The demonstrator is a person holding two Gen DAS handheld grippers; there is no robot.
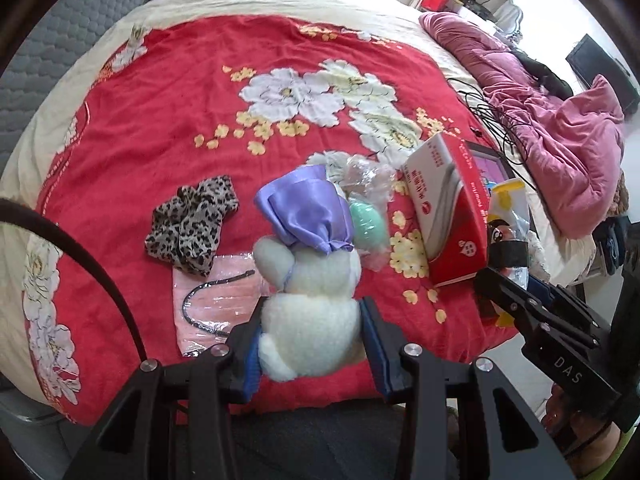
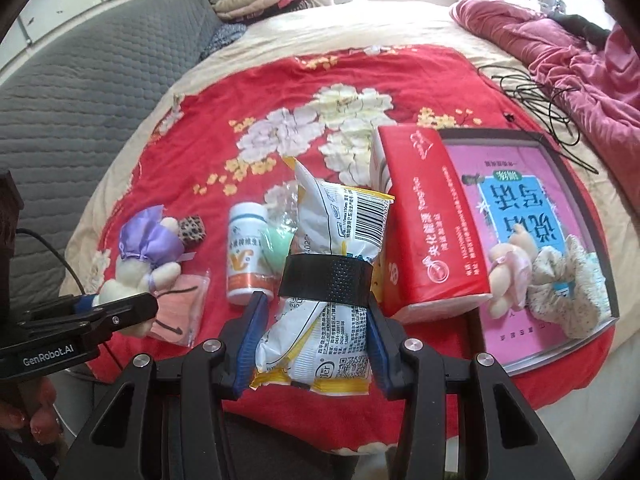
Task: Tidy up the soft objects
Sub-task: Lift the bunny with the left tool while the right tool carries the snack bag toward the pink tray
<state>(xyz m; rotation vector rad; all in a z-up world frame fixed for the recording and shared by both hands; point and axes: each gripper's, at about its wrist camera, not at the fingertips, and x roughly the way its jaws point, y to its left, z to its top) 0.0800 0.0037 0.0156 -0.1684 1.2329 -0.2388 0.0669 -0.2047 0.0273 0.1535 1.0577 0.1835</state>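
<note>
Left gripper (image 1: 312, 344) clamps white plush toy (image 1: 316, 300), right gripper (image 2: 314, 340) clamps yellow-white packet (image 2: 324, 280)

Home bedroom: bed (image 1: 280, 40), rumpled quilt (image 1: 560, 140).

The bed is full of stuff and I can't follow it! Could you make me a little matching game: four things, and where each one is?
Things:
1. plush toy
2. yellow and white packet
3. leopard print scrunchie
4. small doll

Places:
A. lying on the pink book
B. lying free on the red blanket
C. between the left gripper pads
D. between the right gripper pads

Pairs: 1-C, 2-D, 3-B, 4-A
</note>
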